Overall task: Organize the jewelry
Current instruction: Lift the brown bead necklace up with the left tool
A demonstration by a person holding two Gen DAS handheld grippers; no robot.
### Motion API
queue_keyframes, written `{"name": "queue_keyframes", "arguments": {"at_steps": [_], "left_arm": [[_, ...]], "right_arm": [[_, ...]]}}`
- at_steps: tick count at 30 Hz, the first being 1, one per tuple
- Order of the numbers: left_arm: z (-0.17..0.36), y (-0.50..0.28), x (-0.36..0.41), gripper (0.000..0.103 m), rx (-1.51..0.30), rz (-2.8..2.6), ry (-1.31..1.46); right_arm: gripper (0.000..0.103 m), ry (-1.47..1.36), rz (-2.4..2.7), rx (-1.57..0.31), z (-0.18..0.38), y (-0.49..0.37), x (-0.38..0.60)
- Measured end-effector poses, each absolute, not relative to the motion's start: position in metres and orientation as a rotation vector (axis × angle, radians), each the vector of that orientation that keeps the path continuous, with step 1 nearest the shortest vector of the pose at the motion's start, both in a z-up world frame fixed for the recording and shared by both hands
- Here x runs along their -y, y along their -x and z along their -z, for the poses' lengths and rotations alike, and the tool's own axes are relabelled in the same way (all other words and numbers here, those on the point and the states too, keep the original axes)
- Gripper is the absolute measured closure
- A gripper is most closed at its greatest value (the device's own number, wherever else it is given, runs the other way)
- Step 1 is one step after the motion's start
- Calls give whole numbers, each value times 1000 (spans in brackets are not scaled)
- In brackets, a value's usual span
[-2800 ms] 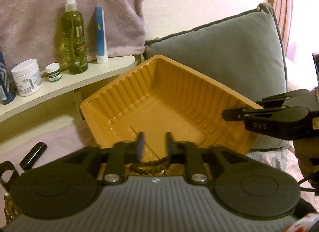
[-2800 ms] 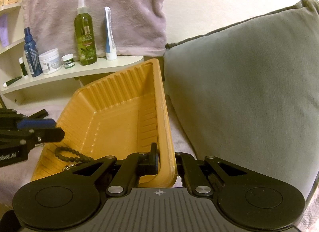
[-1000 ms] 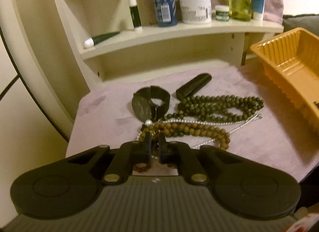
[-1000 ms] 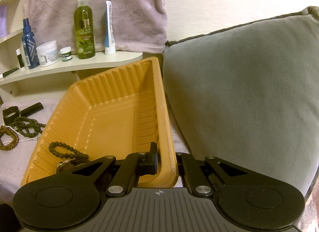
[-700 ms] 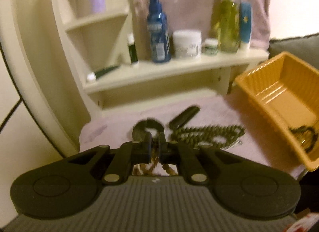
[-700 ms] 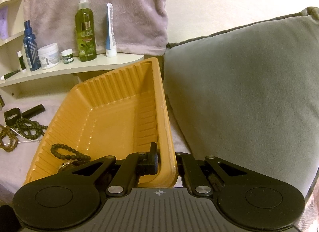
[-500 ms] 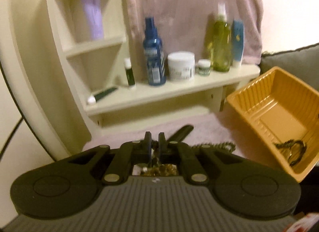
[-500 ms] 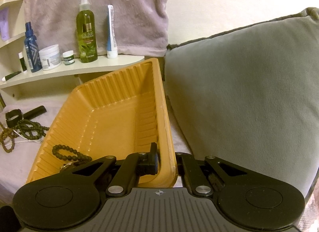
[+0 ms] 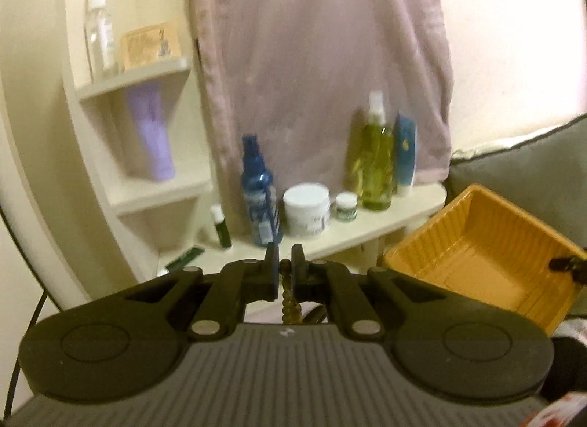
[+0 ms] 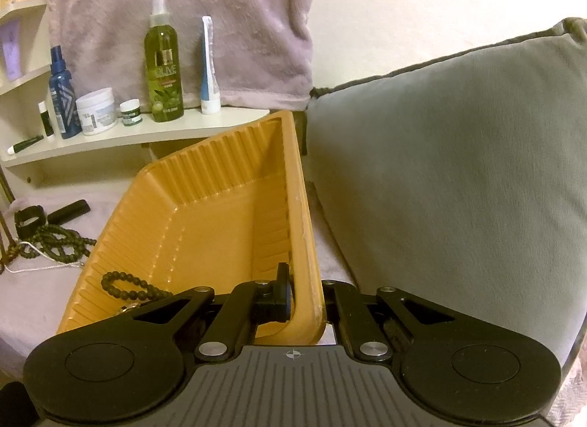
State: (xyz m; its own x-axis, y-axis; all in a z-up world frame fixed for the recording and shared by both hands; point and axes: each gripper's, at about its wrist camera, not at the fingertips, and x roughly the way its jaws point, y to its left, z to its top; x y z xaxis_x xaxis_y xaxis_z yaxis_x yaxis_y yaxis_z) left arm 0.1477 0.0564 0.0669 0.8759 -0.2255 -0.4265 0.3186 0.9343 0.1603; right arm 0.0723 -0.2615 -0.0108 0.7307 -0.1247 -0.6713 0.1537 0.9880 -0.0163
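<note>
My left gripper (image 9: 285,266) is shut on a brown bead necklace (image 9: 288,298), which hangs down between the fingers, lifted off the cloth. The orange tray (image 9: 477,247) sits to its right. My right gripper (image 10: 306,293) is shut on the near rim of the orange tray (image 10: 205,185) and holds it tilted. A black bead bracelet (image 10: 128,289) lies in the tray's near left corner. On the cloth left of the tray lie a dark green bead necklace (image 10: 55,240), a black watch (image 10: 29,219) and a thin silver chain (image 10: 40,267).
A cream shelf (image 10: 139,133) behind holds a blue bottle (image 9: 258,188), a white jar (image 9: 306,208), a green spray bottle (image 10: 163,71) and a tube. A pink towel (image 9: 319,60) hangs above. A grey cushion (image 10: 458,170) stands right of the tray. A black case (image 10: 69,211) lies by the watch.
My left gripper left the tray, closed on the brown bead necklace on the cloth and has lifted it upward. The right gripper has kept its hold on the tray rim.
</note>
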Motion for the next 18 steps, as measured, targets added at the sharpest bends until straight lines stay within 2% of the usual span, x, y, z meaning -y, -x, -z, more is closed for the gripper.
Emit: {"name": "queue_keyframes", "arguments": {"at_steps": [9,18], "left_arm": [[-103,-146,-33,98,-341,357,-214],[-118,-142,28,98,-280,508,-190]], "right_arm": [[99,-40,151,-726,9,-72,260],[99,-49,154,-723,9,-72,260]]}}
